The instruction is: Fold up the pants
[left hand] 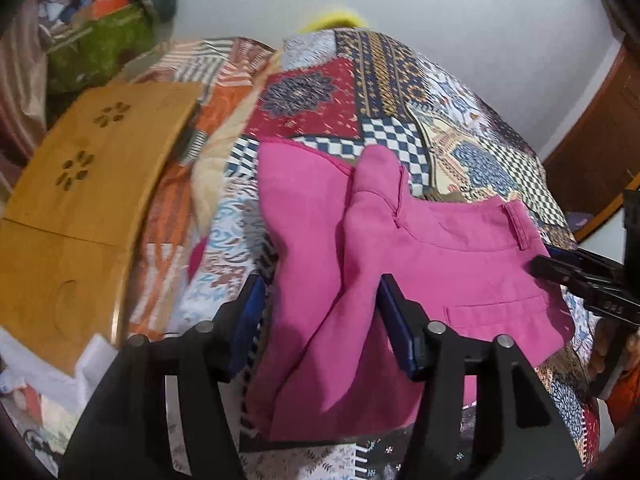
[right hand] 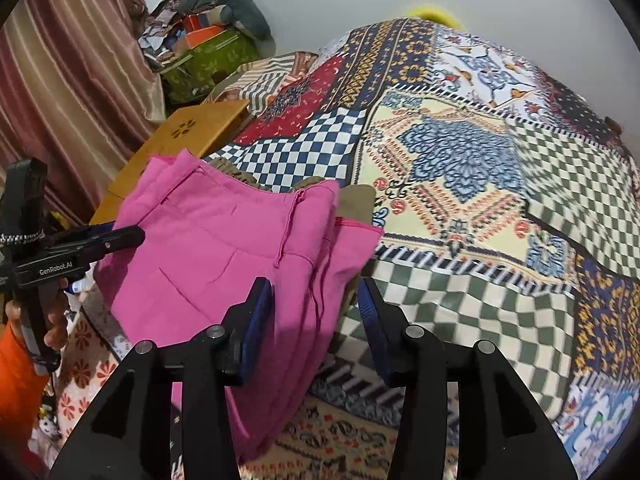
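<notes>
Pink pants (left hand: 360, 256) folded on a patchwork bedspread (left hand: 400, 92), directly ahead of the left gripper (left hand: 320, 304). Jaws apart, blue pads clear of the cloth, a raised pink fold lying between them. Waistband and belt loop off to the right of the claw. Right gripper (left hand: 560, 268) reaching in from the right edge, its tips at the waistband corner. Wooden lap tray (left hand: 80, 184) with flower cutouts to the left. White wall beyond.
</notes>
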`<state>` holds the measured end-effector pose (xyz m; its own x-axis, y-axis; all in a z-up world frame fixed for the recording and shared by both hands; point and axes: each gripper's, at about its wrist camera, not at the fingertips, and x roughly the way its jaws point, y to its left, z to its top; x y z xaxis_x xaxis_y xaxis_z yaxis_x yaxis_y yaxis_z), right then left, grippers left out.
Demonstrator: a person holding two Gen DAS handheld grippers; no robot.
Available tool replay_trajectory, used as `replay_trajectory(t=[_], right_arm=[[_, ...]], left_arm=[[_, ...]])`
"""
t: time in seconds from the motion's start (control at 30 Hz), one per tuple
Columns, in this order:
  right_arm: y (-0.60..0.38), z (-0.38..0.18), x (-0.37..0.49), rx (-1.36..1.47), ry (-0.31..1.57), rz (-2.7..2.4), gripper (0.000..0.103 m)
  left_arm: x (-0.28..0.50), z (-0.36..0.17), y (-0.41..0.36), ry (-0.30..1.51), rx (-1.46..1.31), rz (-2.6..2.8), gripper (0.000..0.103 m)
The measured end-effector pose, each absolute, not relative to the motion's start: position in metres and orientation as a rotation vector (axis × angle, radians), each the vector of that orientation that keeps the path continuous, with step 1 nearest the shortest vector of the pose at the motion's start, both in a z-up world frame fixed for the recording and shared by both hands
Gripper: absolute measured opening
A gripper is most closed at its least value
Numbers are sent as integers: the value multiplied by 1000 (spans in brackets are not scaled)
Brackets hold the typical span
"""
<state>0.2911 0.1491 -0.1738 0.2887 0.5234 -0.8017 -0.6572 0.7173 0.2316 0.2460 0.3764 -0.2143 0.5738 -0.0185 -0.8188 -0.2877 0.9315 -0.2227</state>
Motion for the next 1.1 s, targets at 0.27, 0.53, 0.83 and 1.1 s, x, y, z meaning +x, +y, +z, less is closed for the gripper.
replay_trajectory(t=[0.27,0.53,0.83,1.1], right_arm=[[128,-124,269,-122,911,806,41],[109,-60,211,-122,765,878,41],[71,12,121,-95,528,914,41],[37,42,59,-34,378,916,41]], left_arm=[[215,-166,364,898,-289,253,58],[161,-81,321,755,-247,238,58],[71,20,238,527,-134,201,58],[-4,57,175,348,-55,209,65]])
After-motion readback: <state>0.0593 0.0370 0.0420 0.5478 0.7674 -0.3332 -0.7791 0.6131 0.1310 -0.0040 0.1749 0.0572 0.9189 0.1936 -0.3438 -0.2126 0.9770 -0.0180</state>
